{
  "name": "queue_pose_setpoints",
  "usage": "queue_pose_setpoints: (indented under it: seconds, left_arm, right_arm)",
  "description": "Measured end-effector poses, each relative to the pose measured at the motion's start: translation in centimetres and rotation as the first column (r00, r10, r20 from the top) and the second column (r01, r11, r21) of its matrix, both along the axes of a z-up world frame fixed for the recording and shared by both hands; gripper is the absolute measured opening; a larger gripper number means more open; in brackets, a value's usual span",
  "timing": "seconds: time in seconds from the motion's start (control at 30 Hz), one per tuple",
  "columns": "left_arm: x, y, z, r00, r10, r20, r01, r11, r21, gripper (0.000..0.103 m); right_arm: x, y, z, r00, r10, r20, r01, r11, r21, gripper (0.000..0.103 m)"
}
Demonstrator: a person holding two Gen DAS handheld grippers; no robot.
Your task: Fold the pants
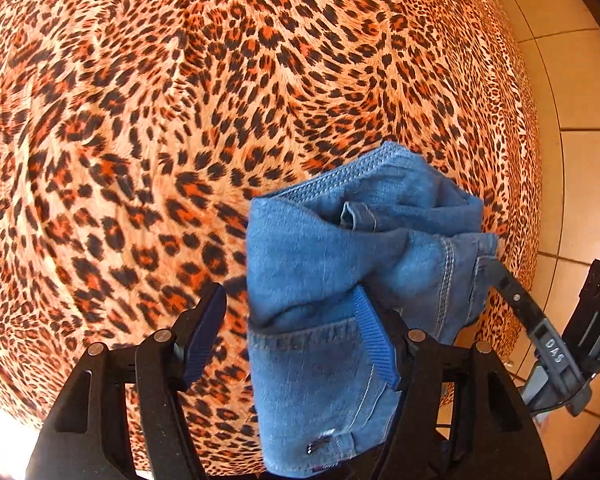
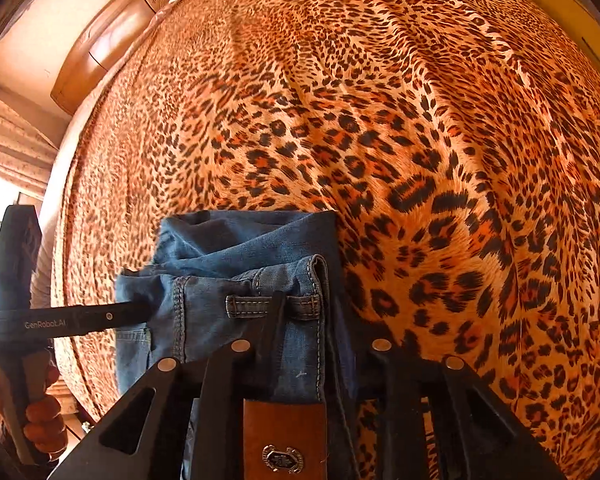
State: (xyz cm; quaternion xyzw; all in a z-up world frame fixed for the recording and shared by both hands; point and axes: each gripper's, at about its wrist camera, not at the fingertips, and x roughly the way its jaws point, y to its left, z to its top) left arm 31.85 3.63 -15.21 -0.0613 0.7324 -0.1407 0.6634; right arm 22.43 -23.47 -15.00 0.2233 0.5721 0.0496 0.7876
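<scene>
1. Your left gripper (image 1: 300, 332) stands spread; the jeans (image 1: 340, 280), lower centre of frame, drape over one finger.
2. Your right gripper (image 2: 308, 320) pinches the jeans' waistband (image 2: 276, 304) above the leopard-print bedspread (image 2: 420, 120).

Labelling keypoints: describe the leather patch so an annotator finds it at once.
Start at the leopard-print bedspread, then the folded blue denim jeans on it. At the waistband, nearest the right wrist camera, sits the brown leather patch, the only brown piece, bearing a metal emblem.
</scene>
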Motion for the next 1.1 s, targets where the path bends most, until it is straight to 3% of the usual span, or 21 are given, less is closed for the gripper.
queue_pose_setpoints:
  seconds: [0.13,0.3,0.4,0.43,0.47,0.53,0.63,0.73,0.8,0.93,1.1]
  left_arm:
    - [-3.9,2.1,0.8,0.999,-0.021,-0.026,0.020,0.999,-0.038,0.066]
    - [-8.6,3.0,-0.1,0.997,-0.004,-0.071,-0.001,0.997,-0.073,0.066]
    - [-9.8,1.8,-0.7,0.994,-0.045,-0.100,0.040,0.998,-0.045,0.066]
    - [-10.2,1.2,-0.8,0.993,-0.057,-0.101,0.053,0.998,-0.037,0.066]
    - [-10.7,0.5,-0.9,0.992,-0.076,-0.103,0.072,0.996,-0.043,0.066]
    - [-11.6,-0.9,-1.1,0.988,-0.121,-0.098,0.118,0.992,-0.036,0.066]
    - [-12.2,-2.3,-2.0,0.982,-0.160,-0.096,0.163,0.987,0.016,0.066]
    - [-11.5,-2.0,-0.7,0.984,-0.149,-0.094,0.148,0.989,-0.025,0.066]
    - [-10.0,-1.9,1.0,0.992,-0.119,-0.048,0.117,0.992,-0.044,0.066]
    - [-5.3,-1.6,3.9,0.997,-0.047,0.056,0.051,0.997,-0.061,0.066]
    - [-0.4,-2.1,3.0,0.996,-0.004,0.086,0.006,1.000,-0.016,0.066]
  right_arm:
    - [-4.6,-0.6,0.8,1.000,0.018,0.007,-0.018,0.993,0.115,0.060]
    - [-9.1,0.6,-1.6,0.996,0.057,-0.068,-0.048,0.990,0.131,0.060]
    - [-9.9,1.2,-2.9,0.993,0.065,-0.097,-0.053,0.992,0.116,0.059]
    - [-10.0,1.5,-2.7,0.993,0.076,-0.087,-0.065,0.990,0.122,0.049]
    - [-10.3,1.5,-2.4,0.994,0.075,-0.083,-0.063,0.989,0.132,0.026]
    - [-11.7,0.9,-1.6,0.995,0.075,-0.061,-0.067,0.991,0.116,0.019]
    - [-12.3,-0.4,-3.7,0.989,0.043,-0.144,-0.034,0.997,0.068,0.015]
    - [-12.5,-1.6,-2.8,0.993,0.005,-0.121,0.006,0.995,0.095,0.020]
    - [-12.5,-2.1,-1.1,0.997,-0.002,-0.072,0.010,0.995,0.103,0.020]
    - [-10.7,-2.7,1.7,0.999,-0.023,0.039,0.018,0.992,0.125,0.044]
    - [-6.1,-0.3,3.5,0.989,0.010,0.147,-0.028,0.992,0.124,0.047]
